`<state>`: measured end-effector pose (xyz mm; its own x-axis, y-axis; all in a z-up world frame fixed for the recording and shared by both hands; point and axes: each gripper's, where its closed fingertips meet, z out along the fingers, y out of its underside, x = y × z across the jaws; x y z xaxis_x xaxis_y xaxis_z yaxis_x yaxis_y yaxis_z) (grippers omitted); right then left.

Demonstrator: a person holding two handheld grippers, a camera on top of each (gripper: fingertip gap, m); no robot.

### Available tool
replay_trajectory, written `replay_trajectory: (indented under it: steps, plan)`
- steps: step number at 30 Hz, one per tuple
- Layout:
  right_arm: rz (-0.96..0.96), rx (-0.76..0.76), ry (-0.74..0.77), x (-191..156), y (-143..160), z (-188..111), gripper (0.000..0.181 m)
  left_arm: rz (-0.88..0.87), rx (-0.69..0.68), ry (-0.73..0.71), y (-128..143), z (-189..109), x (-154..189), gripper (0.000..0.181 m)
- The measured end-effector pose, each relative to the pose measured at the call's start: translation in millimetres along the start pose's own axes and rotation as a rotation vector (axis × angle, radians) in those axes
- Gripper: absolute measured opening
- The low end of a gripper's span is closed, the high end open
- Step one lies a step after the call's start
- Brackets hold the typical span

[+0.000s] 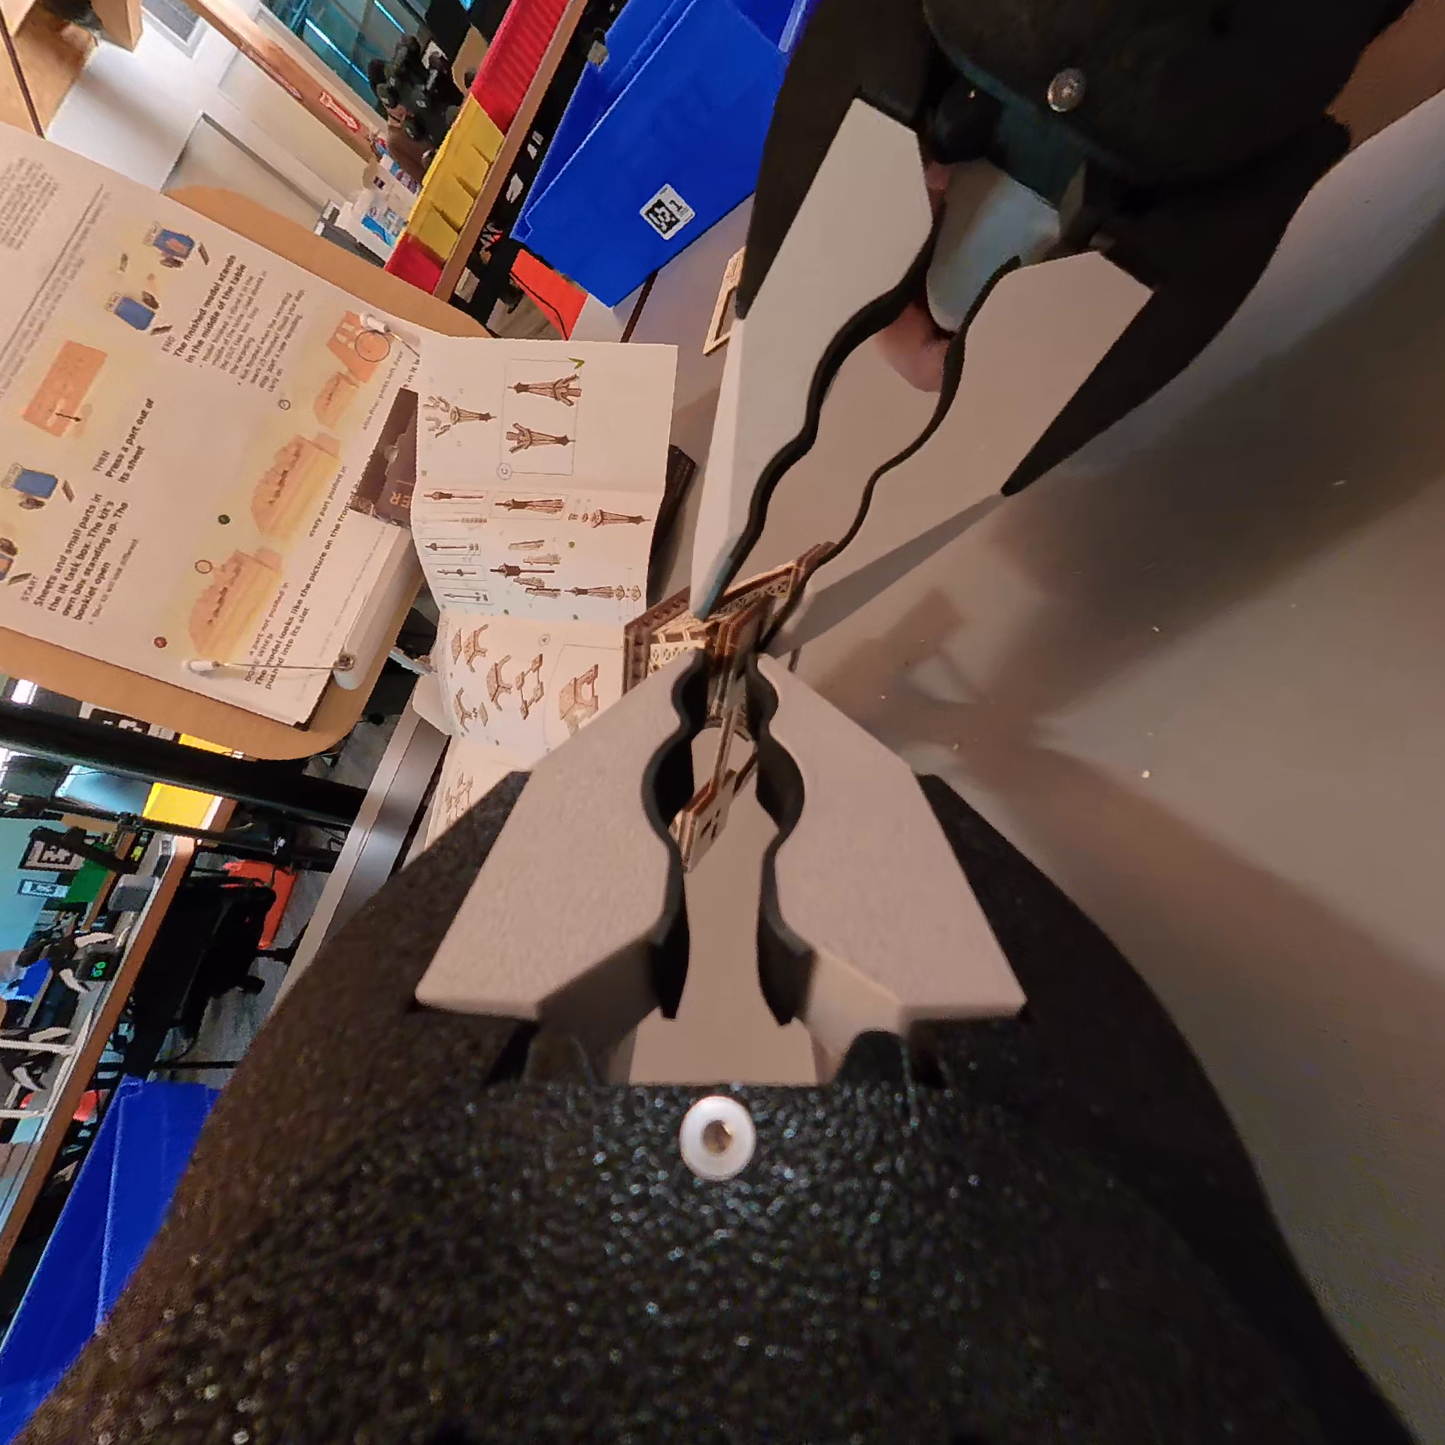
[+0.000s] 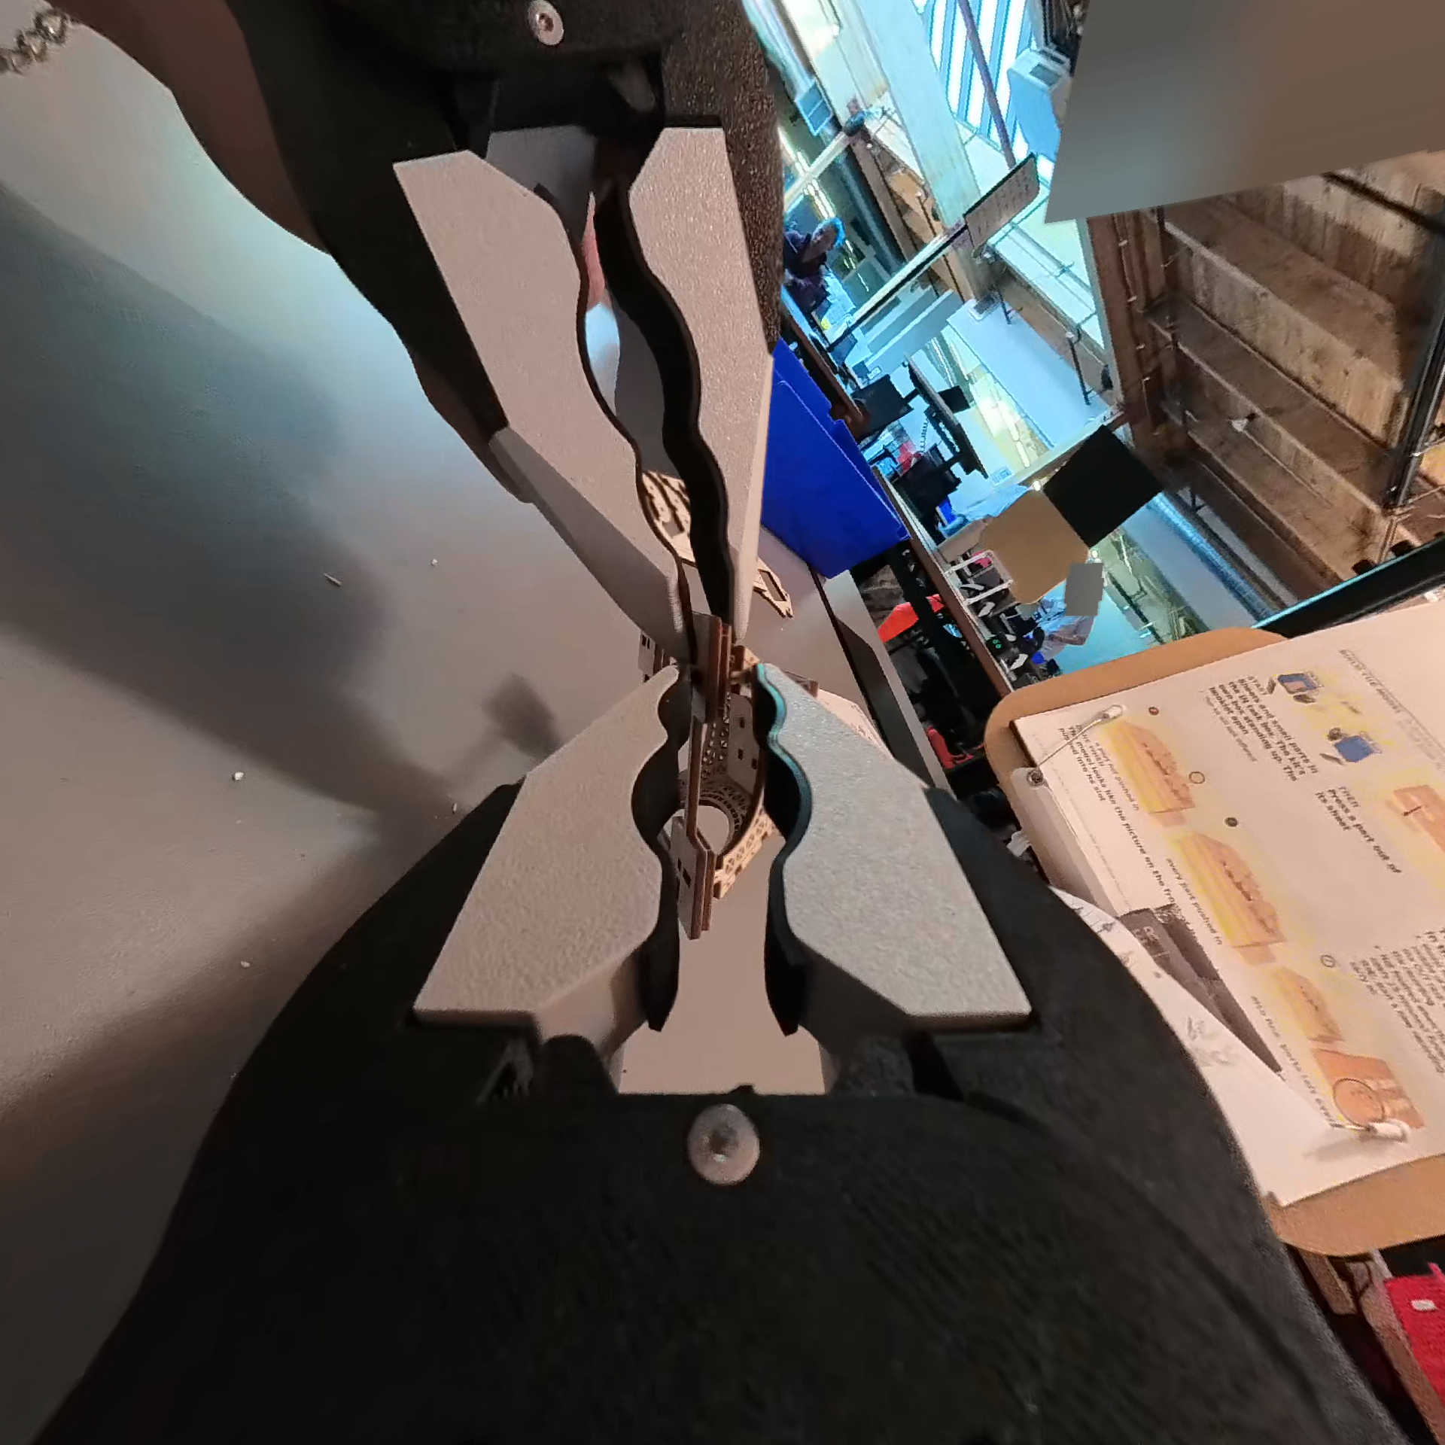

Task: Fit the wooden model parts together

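Grippers meet tip to tip above the grey table, each clamped on wooden model parts. The left gripper has its jaws drawn narrow, pinching a flat, lattice-cut wooden piece that runs back between its grey fingers. The right gripper is likewise nearly closed, gripping a wooden tower piece with an arched base; this piece lies in the gap between its fingers. In the left wrist view the right gripper comes in from above, its tips closed on a wooden part that touches the left gripper's piece at the point where the two tools meet. In the right wrist view the left gripper mirrors this, its tips on thin wooden strips joined to the tower piece. How far the parts are seated I cannot tell.

Around them: a folded instruction sheet lies on the table just beyond the tools, a clipboard with a printed page stands beside it, and blue bins sit farther back. Small wood crumbs dot the table.
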<state>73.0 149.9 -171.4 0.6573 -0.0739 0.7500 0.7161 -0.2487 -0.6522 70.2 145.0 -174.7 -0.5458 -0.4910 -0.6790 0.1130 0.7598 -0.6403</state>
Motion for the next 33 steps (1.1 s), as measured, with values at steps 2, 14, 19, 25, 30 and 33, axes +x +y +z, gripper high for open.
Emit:
replay_trajectory:
  steps: [2, 14, 19, 25, 30, 33]
  plan:
    - [0.02, 0.005, -0.004, 0.0, 0.7, -0.8, 0.012, -0.004, 0.005, 0.0, -0.4, 0.3, 0.5, 0.006]
    - [0.039, -0.017, -0.012, 0.2, 4.7, -0.8, 0.01, -0.021, 0.017, -0.028, 0.9, 3.0, 0.2, 0.006]
    - [0.016, -0.026, -0.014, -0.7, 4.4, -0.5, 0.01, -0.029, 0.017, -0.036, 1.9, 2.7, -0.1, 0.006]
    - [0.056, -0.023, -0.029, -1.0, 3.7, -0.4, 0.009, -0.059, 0.026, -0.039, 2.9, 2.6, -1.0, 0.006]
    - [0.104, 0.022, -0.042, 0.8, 3.0, -1.3, 0.01, -0.059, 0.042, -0.05, 2.3, 2.4, -2.7, 0.006]
    - [0.058, 0.026, -0.03, -0.5, 1.4, -3.1, 0.011, -0.052, 0.053, -0.049, 1.7, 1.3, -1.7, 0.006]
